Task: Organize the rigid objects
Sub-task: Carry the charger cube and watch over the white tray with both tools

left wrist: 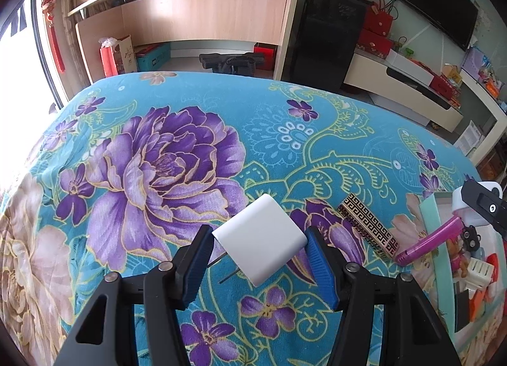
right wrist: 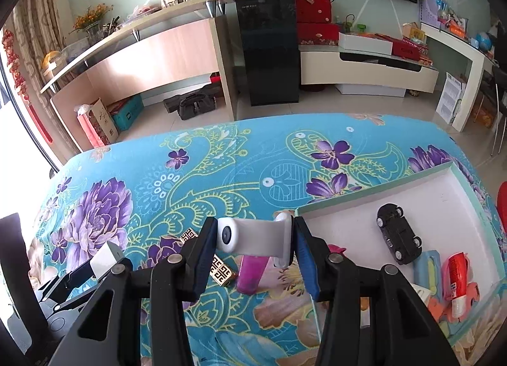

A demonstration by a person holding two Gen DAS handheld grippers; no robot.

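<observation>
My left gripper (left wrist: 259,235) is shut on a white plug charger (left wrist: 259,239), held just above the floral cloth with its prongs pointing left. The right gripper (right wrist: 255,226) is shut on a small white camera-like device (right wrist: 253,237), lifted beside the near left corner of the white open box (right wrist: 364,196). Below it on the cloth lie a pink tube (right wrist: 250,274) and a gold-and-black patterned case (right wrist: 221,271). The left wrist view shows the same case (left wrist: 367,226) and tube (left wrist: 427,244) right of the charger.
The box holds a black toy car (right wrist: 399,236), a red tube (right wrist: 456,280), a light blue piece (right wrist: 427,271) and other small items. The floral cloth (left wrist: 158,160) covers the whole table. A desk, a black cabinet and a TV stand lie beyond its far edge.
</observation>
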